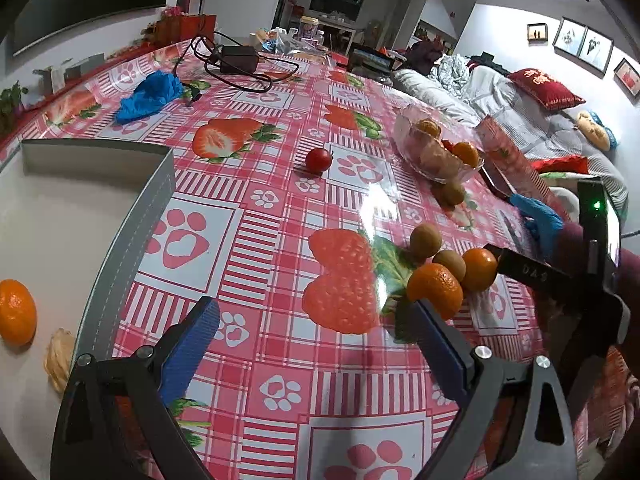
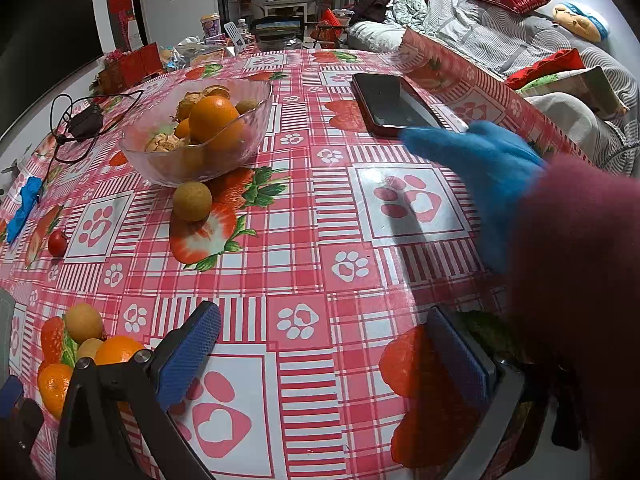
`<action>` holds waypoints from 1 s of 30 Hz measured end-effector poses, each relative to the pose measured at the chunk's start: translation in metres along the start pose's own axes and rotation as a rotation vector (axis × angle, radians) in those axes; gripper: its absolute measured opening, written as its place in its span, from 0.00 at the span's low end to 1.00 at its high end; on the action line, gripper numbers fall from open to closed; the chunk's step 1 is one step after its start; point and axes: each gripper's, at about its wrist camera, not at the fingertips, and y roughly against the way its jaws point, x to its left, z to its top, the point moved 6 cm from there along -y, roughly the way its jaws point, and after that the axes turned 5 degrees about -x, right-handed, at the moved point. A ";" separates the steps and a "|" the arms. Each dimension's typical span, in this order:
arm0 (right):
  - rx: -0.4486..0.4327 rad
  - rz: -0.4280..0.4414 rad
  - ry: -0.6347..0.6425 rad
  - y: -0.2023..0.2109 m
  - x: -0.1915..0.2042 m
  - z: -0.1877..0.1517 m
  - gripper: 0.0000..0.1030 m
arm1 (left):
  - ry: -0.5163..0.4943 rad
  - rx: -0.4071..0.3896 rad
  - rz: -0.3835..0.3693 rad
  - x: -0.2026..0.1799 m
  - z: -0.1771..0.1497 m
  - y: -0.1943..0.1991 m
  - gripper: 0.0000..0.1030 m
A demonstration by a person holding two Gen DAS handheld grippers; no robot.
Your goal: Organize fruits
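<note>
My left gripper (image 1: 316, 332) is open and empty above the tablecloth. A cluster of two oranges (image 1: 434, 290) and two brown longans (image 1: 426, 240) lies just past its right finger; it also shows in the right wrist view (image 2: 86, 344). A grey tray (image 1: 132, 216) at the left holds an orange (image 1: 16, 312) and a walnut (image 1: 58, 354). A glass bowl (image 2: 200, 160) holds oranges, walnuts and longans. One longan (image 2: 192, 201) lies in front of it. A cherry tomato (image 1: 319, 159) lies alone. My right gripper (image 2: 324, 344) is open and empty.
A blue-gloved hand (image 2: 476, 160) in a maroon sleeve reaches toward a phone (image 2: 390, 104) near the table's right edge. A power adapter with cable (image 1: 238, 60) and a blue glove (image 1: 150, 94) lie at the far side. A sofa stands beyond.
</note>
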 end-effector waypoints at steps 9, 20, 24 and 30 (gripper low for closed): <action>0.000 0.000 0.000 0.000 0.000 0.000 1.00 | -0.012 0.007 0.001 -0.002 0.000 -0.002 0.97; 0.000 0.000 0.000 0.000 0.000 0.000 1.00 | -0.013 0.009 -0.002 -0.003 0.000 -0.002 0.98; 0.000 0.001 0.000 0.000 0.000 0.000 1.00 | -0.018 0.012 0.001 -0.004 -0.001 -0.003 0.99; 0.000 0.001 0.001 0.000 0.000 0.000 1.00 | -0.013 0.009 -0.006 -0.002 0.000 -0.001 0.99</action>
